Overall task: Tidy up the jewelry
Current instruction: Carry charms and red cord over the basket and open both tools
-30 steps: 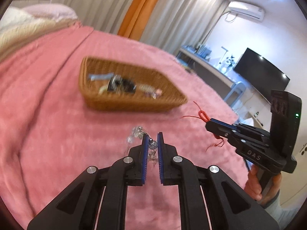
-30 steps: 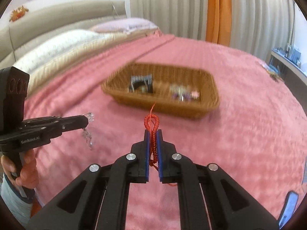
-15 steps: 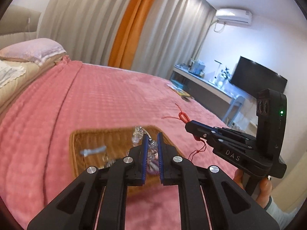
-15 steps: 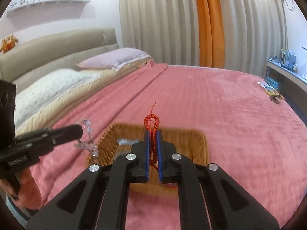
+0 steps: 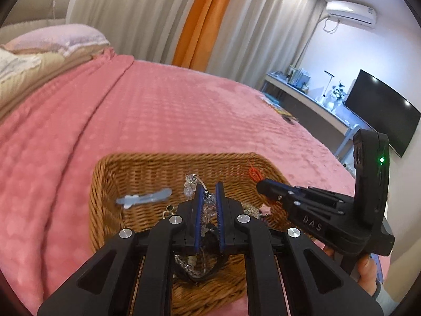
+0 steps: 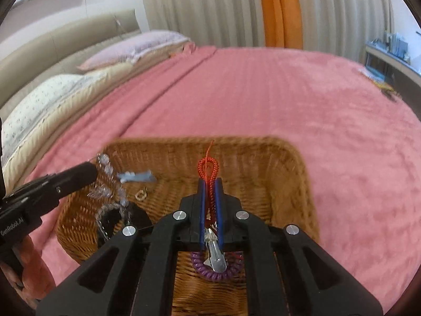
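Observation:
A wicker basket [image 5: 147,168] [image 6: 289,184] sits on the pink bedspread. My left gripper [image 5: 209,188] is shut on a clear crystal bead bracelet [image 5: 190,184] and holds it over the basket; the bracelet also shows in the right wrist view [image 6: 108,184]. My right gripper [image 6: 210,184] is shut on a red cord bracelet [image 6: 208,168] and holds it over the basket; the cord shows in the left wrist view [image 5: 254,173]. In the basket lie a pale blue hair clip [image 5: 143,198] [image 6: 136,177], a purple coil band [image 6: 210,271] and other small pieces.
The pink bedspread [image 5: 158,110] spreads all around the basket. Pillows [image 6: 52,100] lie at the far left by the headboard. A desk with a TV [image 5: 381,113] stands beyond the bed's right side. Curtains hang at the back.
Both grippers have moved forward and now hang over the basket, each still holding its bracelet. The basket fills the lower middle of both views.

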Demonstrator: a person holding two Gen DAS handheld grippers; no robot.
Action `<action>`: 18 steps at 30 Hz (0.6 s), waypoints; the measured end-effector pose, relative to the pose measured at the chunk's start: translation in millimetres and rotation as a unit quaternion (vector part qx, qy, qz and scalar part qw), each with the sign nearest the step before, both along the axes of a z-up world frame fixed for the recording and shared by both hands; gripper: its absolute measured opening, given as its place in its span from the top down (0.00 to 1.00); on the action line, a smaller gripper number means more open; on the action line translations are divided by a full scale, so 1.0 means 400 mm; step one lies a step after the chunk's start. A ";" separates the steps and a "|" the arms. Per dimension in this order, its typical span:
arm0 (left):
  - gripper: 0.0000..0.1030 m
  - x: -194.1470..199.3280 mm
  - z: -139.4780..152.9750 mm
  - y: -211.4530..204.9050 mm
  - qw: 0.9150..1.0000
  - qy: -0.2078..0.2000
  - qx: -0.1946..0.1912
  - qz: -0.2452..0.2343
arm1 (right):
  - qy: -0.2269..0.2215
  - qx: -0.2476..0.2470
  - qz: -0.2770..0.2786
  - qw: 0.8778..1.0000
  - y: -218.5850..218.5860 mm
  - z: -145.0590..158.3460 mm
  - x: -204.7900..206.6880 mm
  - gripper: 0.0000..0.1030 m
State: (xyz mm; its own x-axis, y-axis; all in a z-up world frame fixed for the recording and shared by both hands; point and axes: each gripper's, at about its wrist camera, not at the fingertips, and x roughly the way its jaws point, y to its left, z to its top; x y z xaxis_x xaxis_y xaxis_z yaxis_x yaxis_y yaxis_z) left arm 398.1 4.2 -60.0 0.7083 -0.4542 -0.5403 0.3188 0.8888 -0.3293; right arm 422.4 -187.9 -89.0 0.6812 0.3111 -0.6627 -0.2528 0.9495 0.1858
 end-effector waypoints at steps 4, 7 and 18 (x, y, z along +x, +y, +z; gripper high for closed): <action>0.92 0.021 -0.029 0.008 1.000 0.025 -0.007 0.006 | 0.020 -0.006 0.012 1.000 0.021 -0.021 0.001 0.95; 0.92 0.031 -0.042 0.017 0.999 0.035 -0.010 0.014 | 0.031 0.000 0.020 0.999 0.024 -0.031 0.007 0.95; 0.44 -0.025 0.006 0.060 0.998 0.010 -0.043 0.034 | 0.014 0.068 0.014 0.997 -0.031 0.027 -0.034 0.59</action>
State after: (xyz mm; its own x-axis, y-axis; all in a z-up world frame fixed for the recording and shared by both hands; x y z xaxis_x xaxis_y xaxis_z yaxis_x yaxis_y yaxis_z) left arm 388.2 28.2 -57.4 0.7282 -0.4505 -0.5166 0.2511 0.8766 -0.4105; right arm 408.7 -200.2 -78.2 0.6535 0.4183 -0.6309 -0.2716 0.9075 0.3203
